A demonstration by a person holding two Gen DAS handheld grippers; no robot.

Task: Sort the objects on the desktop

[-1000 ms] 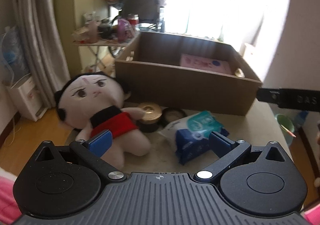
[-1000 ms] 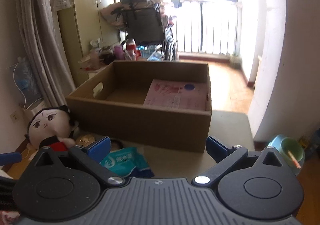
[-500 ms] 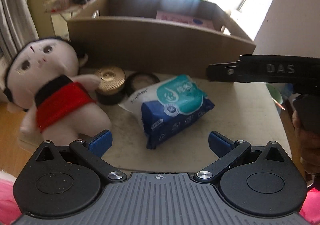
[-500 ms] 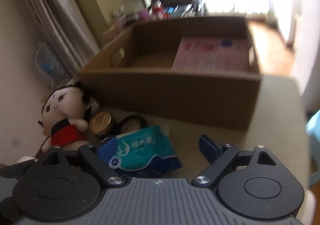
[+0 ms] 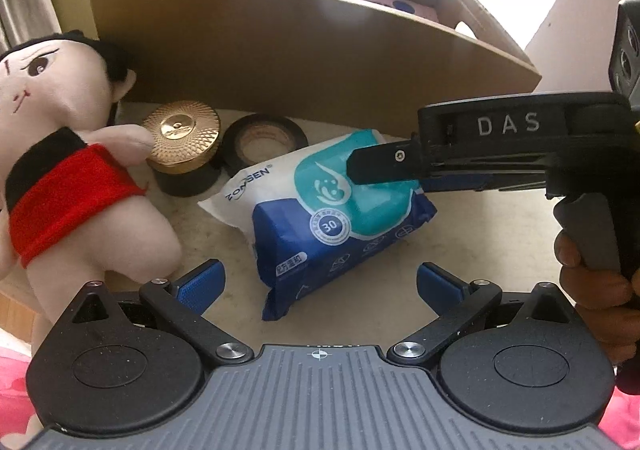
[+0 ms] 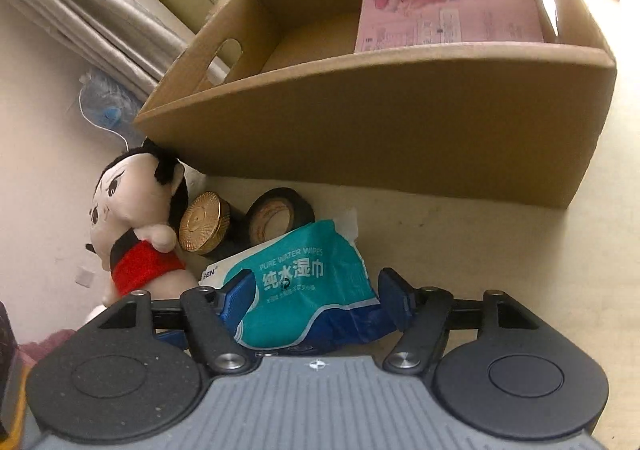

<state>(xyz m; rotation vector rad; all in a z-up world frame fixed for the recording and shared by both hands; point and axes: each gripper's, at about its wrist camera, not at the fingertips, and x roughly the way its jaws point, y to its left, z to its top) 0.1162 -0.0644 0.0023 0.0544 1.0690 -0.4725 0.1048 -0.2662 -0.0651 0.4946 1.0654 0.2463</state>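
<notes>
Right wrist view is showing me the wet wipes pack (image 6: 308, 290) lying on the tabletop (image 6: 460, 234), and I am bringing my right gripper (image 6: 316, 292) around it: the pack is sitting between the two blue fingers (image 6: 240, 292) while they are closing in on it, though I cannot tell whether the pads are pressing on it. From the left wrist camera I am seeing that same gripper reaching in from the right, its black finger lying over the teal top of the pack.

My left gripper (image 5: 320, 280) is hovering just in front of the pack's near blue end, fingers standing wide with nothing between them.

Just behind the pack a roll of black tape (image 5: 262, 143) is lying flat, and beside it a black jar with a gold lid (image 5: 182, 139) is touching the arm of the plush doll (image 5: 64, 169), which is leaning at the tabletop's left edge. Behind all of these the cardboard box (image 6: 380, 121) is standing open, with a pink carton (image 6: 448, 11) lying inside it at the right end.
</notes>
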